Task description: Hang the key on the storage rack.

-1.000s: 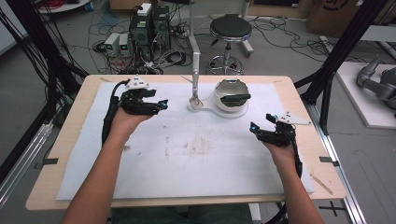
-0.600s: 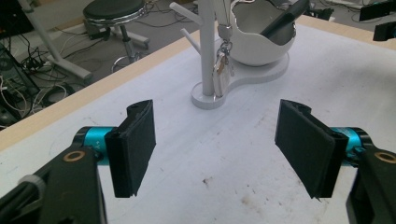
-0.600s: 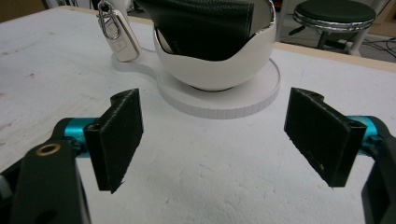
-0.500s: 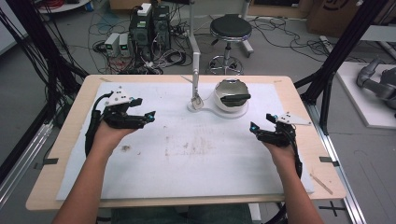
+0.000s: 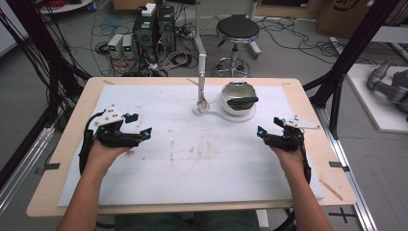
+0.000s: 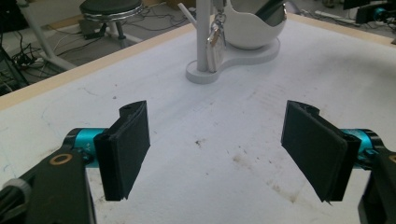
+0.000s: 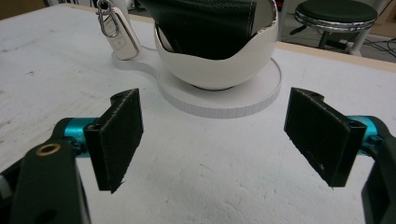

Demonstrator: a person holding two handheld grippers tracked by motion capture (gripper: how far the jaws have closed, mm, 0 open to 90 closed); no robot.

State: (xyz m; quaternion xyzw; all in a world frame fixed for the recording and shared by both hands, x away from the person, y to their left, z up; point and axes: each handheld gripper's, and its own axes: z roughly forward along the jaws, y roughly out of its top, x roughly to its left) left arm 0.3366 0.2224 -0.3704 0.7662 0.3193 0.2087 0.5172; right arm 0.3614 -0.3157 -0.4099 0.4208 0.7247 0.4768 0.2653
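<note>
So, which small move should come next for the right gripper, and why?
Probably ease the right gripper forward toward the white bowl. Its jaws stand wide open and empty over the bare white mat, and the bowl, holding a dark pouch, lies straight ahead between them, not yet reached.

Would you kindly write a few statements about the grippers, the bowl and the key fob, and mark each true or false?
1. Both grippers, left gripper and right gripper, are open and hold nothing. True.
2. The key fob lies flat on the table. False: it hangs from the white stand.
3. The white bowl holds a dark item. True.
4. The right gripper touches the bowl. False: it is apart from it.
</note>
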